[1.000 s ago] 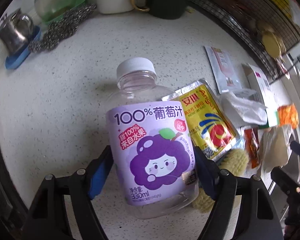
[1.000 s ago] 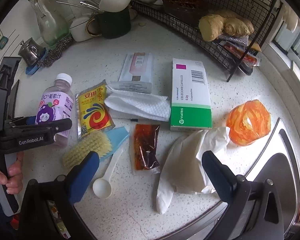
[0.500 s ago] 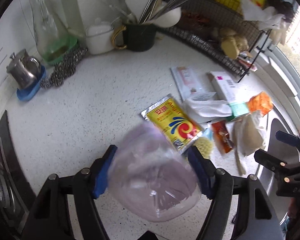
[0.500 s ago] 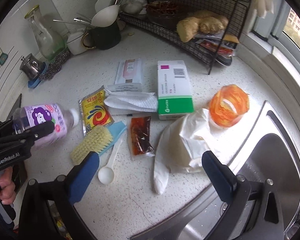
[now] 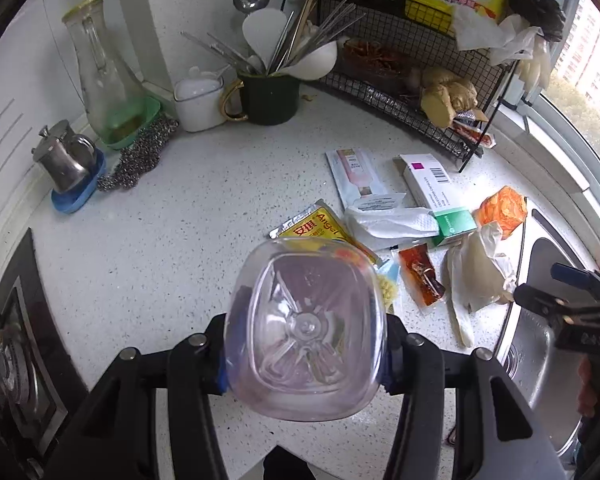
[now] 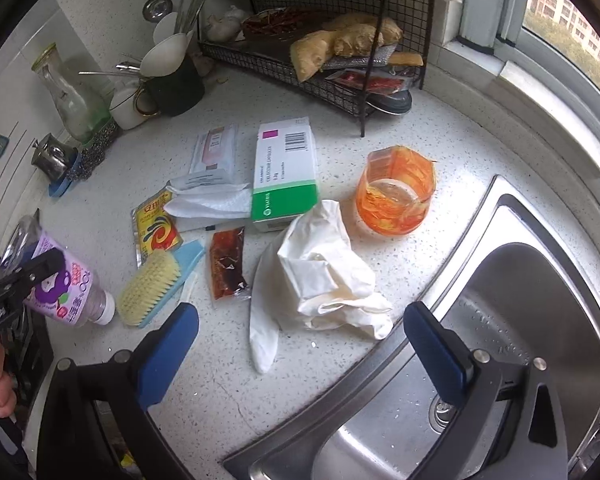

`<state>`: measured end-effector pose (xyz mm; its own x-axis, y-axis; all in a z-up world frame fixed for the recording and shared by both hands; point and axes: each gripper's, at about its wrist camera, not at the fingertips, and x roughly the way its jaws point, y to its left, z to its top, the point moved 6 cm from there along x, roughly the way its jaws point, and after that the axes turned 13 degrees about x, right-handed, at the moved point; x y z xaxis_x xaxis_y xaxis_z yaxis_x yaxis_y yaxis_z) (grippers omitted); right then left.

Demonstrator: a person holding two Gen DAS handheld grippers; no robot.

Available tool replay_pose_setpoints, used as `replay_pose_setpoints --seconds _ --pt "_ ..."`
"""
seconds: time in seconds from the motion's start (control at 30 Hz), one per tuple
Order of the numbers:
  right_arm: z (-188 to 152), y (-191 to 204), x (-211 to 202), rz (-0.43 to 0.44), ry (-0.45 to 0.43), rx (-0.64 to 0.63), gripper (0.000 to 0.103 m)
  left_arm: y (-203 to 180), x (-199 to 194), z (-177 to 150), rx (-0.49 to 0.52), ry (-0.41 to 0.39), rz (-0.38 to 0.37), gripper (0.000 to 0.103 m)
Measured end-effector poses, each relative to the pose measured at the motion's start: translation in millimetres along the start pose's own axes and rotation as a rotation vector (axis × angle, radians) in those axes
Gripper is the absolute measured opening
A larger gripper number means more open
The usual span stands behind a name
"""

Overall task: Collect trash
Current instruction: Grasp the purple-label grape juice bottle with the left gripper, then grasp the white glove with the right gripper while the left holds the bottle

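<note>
Clear plastic is what worries me: my left gripper [image 5: 305,354], whose jaws have just been closing, clamps the empty grape juice bottle [image 5: 305,330] above the tabletop [image 5: 188,216], my right gripper [image 6: 300,346] gapes empty, and that slick, squashy bottle could squirt free.

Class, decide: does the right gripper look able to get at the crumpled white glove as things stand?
Probably yes. The right gripper is open and empty, the white glove lies uncovered just ahead of it on the counter.
</note>
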<state>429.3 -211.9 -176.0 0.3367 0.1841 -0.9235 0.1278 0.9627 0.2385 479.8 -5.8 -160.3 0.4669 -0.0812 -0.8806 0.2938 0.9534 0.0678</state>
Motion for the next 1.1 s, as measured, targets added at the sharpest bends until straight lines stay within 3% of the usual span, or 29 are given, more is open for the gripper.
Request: replay_pose_setpoints --seconds 0.2,0.27,0.33,0.47,0.63,0.83,1.1 --pt "6.1 -4.7 24.7 0.036 0.035 -0.017 0.103 -20.4 -14.4 4.7 0.012 -0.021 0.012 0.050" --pt "7.2 -3.7 32.0 0.033 0.042 -0.041 0.098 -26.5 -13.8 5.6 0.012 -0.016 0.019 0.050" --pt "7.0 -1.2 39.6 0.035 0.056 -0.070 0.081 -32.4 -11.4 4.8 0.001 -0.005 0.022 0.050" --pt "4.3 1.3 52.3 0.032 0.081 -0.118 0.064 -38.7 -9.7 -0.1 -0.016 0.006 0.017 0.050" --pt "-1.3 1.7 62.1 0.013 0.085 -0.148 0.015 -41.4 -7.3 -12.7 -0.033 0.027 0.016 0.050" --pt "-18.8 8.3 38.5 0.021 0.048 -0.181 0.004 -39.8 -12.9 -25.0 -0.061 0.015 -0.003 0.050" --pt "-58.0 24.3 -12.3 0.034 0.008 -0.224 0.003 -43.9 -39.8 -53.7 -0.071 -0.022 -0.027 0.050"
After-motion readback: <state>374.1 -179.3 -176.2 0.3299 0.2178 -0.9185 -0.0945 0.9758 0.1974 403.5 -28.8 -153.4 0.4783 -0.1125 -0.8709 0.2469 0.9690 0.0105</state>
